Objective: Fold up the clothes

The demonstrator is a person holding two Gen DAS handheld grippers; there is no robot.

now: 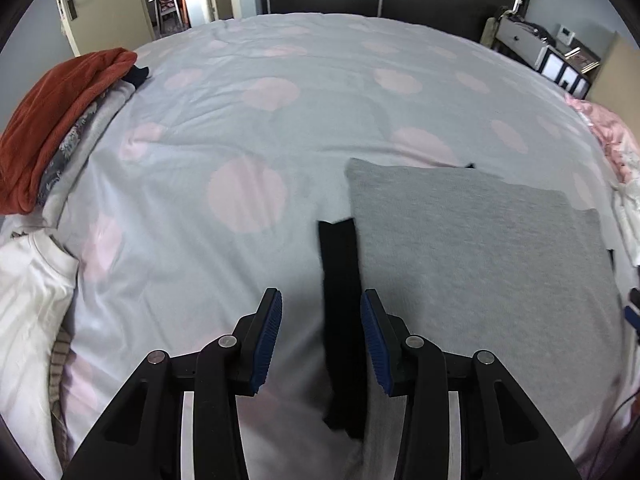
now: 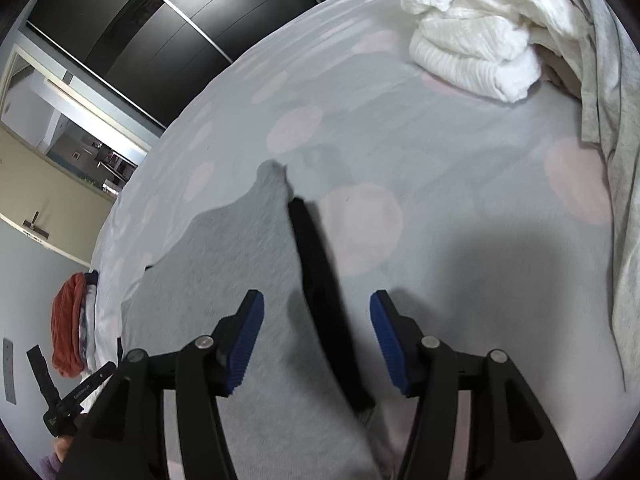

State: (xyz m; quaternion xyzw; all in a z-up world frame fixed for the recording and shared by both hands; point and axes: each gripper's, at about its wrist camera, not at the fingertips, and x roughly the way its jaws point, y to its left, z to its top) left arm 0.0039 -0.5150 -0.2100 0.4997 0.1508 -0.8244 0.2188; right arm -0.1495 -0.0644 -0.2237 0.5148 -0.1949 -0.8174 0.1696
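Polka-dot bed (image 1: 256,128); left claw (image 1: 321,336) and right claw (image 2: 317,340) spread, empty, above grey garment (image 1: 480,248).

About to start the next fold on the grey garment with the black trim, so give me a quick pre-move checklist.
1. Left gripper free of cloth: ok, jaws apart, nothing pinched.
2. Right gripper free of cloth: ok, jaws wide apart above the fabric.
3. Grey garment lying flat: ok in the left view; one corner looks rumpled in the right view.
4. Black trim tucked under: not ok, a strip sticks out along the edge.
5. Bedspread beside the garment free for folding: ok.
6. Folded stack out of the way: ok.
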